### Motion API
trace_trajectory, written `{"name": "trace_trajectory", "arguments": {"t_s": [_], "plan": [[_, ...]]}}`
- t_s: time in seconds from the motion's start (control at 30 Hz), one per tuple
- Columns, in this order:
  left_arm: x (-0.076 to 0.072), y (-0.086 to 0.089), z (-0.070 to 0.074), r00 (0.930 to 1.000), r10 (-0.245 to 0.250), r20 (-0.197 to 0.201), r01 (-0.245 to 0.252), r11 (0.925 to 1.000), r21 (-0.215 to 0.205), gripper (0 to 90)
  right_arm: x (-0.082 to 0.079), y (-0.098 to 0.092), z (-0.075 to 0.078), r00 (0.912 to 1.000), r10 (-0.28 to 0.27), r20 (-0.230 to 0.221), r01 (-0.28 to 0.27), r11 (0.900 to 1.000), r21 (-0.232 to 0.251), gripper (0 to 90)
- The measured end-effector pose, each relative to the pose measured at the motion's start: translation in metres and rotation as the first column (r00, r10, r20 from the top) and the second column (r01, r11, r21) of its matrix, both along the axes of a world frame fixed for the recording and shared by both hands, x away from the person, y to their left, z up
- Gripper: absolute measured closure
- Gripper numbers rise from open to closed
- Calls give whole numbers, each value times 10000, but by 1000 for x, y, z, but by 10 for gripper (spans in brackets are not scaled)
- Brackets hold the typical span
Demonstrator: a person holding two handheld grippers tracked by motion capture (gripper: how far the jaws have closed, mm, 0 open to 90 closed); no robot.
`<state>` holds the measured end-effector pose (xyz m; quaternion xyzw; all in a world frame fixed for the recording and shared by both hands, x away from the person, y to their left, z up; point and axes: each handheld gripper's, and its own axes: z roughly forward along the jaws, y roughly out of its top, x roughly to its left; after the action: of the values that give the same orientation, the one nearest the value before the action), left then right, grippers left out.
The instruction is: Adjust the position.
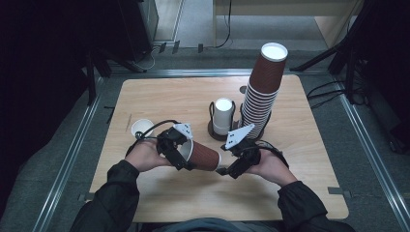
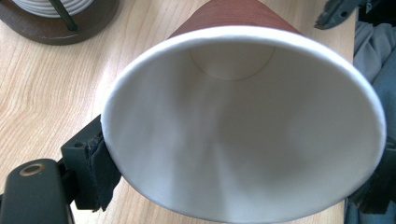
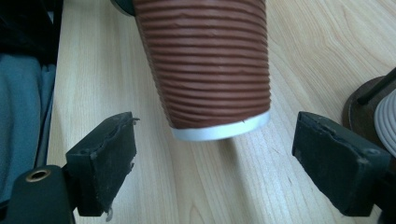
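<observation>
While the left gripper (image 1: 183, 157) is pinching the brown ribbed cup (image 1: 203, 155) at its rim, holding it sideways just over the table (image 1: 159, 101), the right gripper (image 3: 212, 154) is waiting with jaws spread wide around the cup's base, touching nothing. A hard squeeze here is likely to crush the thin paper wall, or the cup may be slipping free during a handover. Farther back, the tall leaning cup stack (image 1: 263, 89) is risking a knock.
</observation>
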<state>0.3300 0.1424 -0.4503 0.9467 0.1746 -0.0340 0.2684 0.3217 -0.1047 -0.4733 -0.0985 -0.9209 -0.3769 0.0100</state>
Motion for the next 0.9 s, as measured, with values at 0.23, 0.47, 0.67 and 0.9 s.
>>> {"name": "trace_trajectory", "arguments": {"t_s": [0.23, 0.47, 0.67, 0.9], "plan": [[-1, -10, -4, 9995, -273, -173, 280, 9989, 389, 99, -1, 6, -3, 9998, 153, 100, -151, 9997, -179, 140], [-6, -19, 1, 9980, -610, -155, 615, 9977, 298, 99, -5, 15, -5, 9990, 439, 86, -436, 9986, -311, 140], [-9, -26, 4, 9964, -772, -343, 773, 9970, 13, 98, -8, 24, -8, 9974, 709, 146, -704, 9970, -320, 140], [-11, -32, 2, 9952, -801, -568, 809, 9967, 117, 92, -12, 31, -8, 9945, 1017, 257, -1008, 9943, -360, 198]]}}
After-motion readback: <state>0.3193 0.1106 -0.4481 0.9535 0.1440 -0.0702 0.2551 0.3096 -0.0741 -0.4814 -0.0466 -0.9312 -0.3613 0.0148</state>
